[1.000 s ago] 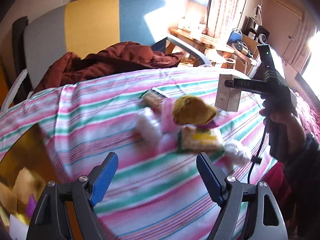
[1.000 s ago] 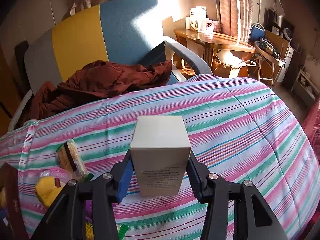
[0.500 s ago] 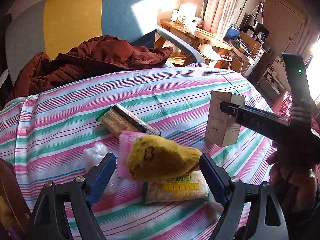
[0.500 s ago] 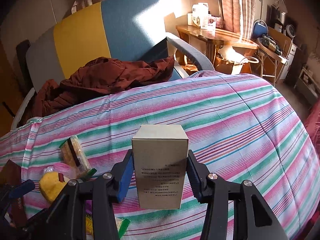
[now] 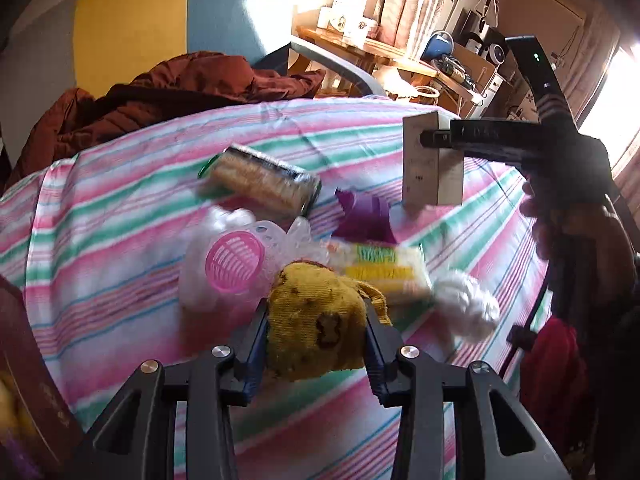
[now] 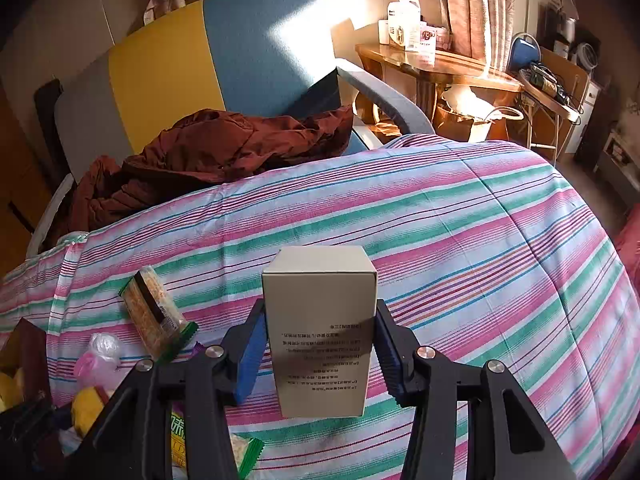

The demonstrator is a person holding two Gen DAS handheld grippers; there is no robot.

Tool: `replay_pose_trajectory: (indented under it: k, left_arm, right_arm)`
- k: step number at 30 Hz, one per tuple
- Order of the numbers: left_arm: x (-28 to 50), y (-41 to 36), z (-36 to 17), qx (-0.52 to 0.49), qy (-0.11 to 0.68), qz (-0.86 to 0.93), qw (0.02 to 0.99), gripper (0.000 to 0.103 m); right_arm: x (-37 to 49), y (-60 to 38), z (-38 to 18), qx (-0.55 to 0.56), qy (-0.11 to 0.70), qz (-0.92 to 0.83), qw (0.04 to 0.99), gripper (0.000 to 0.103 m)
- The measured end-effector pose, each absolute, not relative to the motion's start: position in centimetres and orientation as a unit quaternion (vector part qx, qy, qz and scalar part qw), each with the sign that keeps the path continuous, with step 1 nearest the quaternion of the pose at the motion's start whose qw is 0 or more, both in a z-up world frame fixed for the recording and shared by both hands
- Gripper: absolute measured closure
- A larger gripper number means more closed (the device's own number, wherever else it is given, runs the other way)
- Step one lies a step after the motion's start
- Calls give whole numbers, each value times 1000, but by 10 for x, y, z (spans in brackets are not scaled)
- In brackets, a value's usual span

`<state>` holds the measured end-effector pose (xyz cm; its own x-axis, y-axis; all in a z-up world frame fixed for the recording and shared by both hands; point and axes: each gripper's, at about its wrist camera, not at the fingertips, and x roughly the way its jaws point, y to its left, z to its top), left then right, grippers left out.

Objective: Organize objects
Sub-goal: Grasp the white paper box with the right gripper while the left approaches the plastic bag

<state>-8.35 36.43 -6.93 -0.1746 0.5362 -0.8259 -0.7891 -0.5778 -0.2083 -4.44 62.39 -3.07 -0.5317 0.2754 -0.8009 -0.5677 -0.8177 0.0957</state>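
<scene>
Since 0.5 s ago, the yellow knitted sock (image 5: 316,332), which then lay loose between wide-spread jaws, has been clamped by the left gripper (image 5: 314,338), whose blue pads are now pressed against both its sides. A pink mesh ball (image 5: 234,266) in clear plastic, hidden under the sock before, is now uncovered just beyond it. The left view is blurred by motion.

The beige carton (image 6: 320,332) is gripped by the right gripper (image 6: 318,354) as before, jaws closed to the carton's width and pressing its 2 side faces; it is held upright above the striped bedspread (image 6: 460,240), with small printed text facing the camera upside down.

On the bedspread, near the sock, a yellow-and-green snack packet (image 5: 384,270) and a white crumpled bag (image 5: 466,306) are seen; a purple piece (image 5: 364,216) lies behind them, and farther off a cracker packet (image 5: 264,184) rests aslant. Beyond the bed edge, a maroon jacket (image 6: 224,156) is heaped on the armchair (image 6: 256,48), and a wooden side table (image 6: 436,66) stands by the window.
</scene>
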Motion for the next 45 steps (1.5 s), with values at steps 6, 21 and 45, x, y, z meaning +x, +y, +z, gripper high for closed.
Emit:
replay_pose_trajectory:
  k: [6, 21, 45]
  left_arm:
    - [-92, 310, -81, -512, 112, 764, 376, 51]
    - [-88, 306, -35, -470, 122, 795, 363, 32]
    - [-170, 388, -85, -553, 88, 747, 359, 43]
  right_arm:
    - [-43, 624, -34, -422, 176, 854, 250, 52]
    - [-46, 624, -43, -437, 174, 847, 250, 52]
    - [-53, 624, -52, -451, 168, 844, 237, 52]
